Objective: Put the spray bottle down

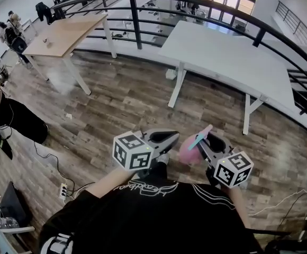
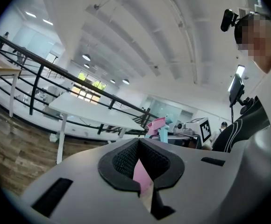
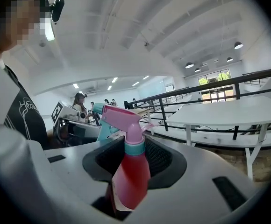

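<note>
Pink spray bottle (image 3: 128, 171), clamped in right tongs (image 3: 134, 147) — left tongs (image 2: 139, 146) pinching pink sheet (image 2: 141, 176)

— What does the right gripper (image 1: 205, 142) have?
— A pink spray bottle (image 1: 188, 153), its teal trigger tilted upward, above the plank floor (image 1: 127, 99).
— And the left gripper (image 1: 170, 136)?
— Just beside it, jaws looking drawn together.
— Ahead?
— A white table (image 1: 222, 52), with a wooden table (image 1: 63, 33) further left and a dark railing (image 1: 137, 20) behind both.
</note>
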`<state>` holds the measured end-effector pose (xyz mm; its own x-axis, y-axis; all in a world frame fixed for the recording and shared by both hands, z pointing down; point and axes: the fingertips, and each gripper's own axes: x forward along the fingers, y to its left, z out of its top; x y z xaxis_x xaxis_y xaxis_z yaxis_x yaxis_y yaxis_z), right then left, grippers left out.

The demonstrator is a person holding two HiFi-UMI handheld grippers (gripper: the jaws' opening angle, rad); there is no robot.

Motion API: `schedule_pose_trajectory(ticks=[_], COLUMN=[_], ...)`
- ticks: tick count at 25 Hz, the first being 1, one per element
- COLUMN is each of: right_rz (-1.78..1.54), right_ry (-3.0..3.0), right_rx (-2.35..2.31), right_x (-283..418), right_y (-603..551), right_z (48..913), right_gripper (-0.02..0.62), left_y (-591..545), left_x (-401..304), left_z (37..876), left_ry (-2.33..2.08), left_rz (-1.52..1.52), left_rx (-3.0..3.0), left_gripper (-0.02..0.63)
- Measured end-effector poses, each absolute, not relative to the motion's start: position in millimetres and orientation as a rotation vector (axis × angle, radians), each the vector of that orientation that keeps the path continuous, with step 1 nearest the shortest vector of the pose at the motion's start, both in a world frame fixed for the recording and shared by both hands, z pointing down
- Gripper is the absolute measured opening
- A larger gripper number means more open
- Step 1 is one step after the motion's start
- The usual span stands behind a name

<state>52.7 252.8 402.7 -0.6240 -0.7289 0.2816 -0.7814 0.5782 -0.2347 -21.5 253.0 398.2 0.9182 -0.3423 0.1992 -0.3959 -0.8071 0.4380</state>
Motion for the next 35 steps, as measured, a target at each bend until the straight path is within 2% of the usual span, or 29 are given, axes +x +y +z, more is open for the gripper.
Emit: schedule_pose_trajectory(ticks=[9,15,35], right_rz=[0.561,0.547,0.485], right_ry=[-2.612,-2.613,-2.627], right_rx=[1.307,1.323,1.32], right_x=[38,26,56], right_y=[51,-43,-126], right_z=[403,400,403], right_gripper=[0.137,0.137,0.135], left_y=[45,-52,-139], left_x=[-44,-56,-13], left_z=[401,400,409], left_ry=[-0.541,-0.531,-0.499], left_rz=[0.186,0.193,0.197], left_rx=[2.565,2.571,2.586], left_gripper=[0.008,0.008,0.008])
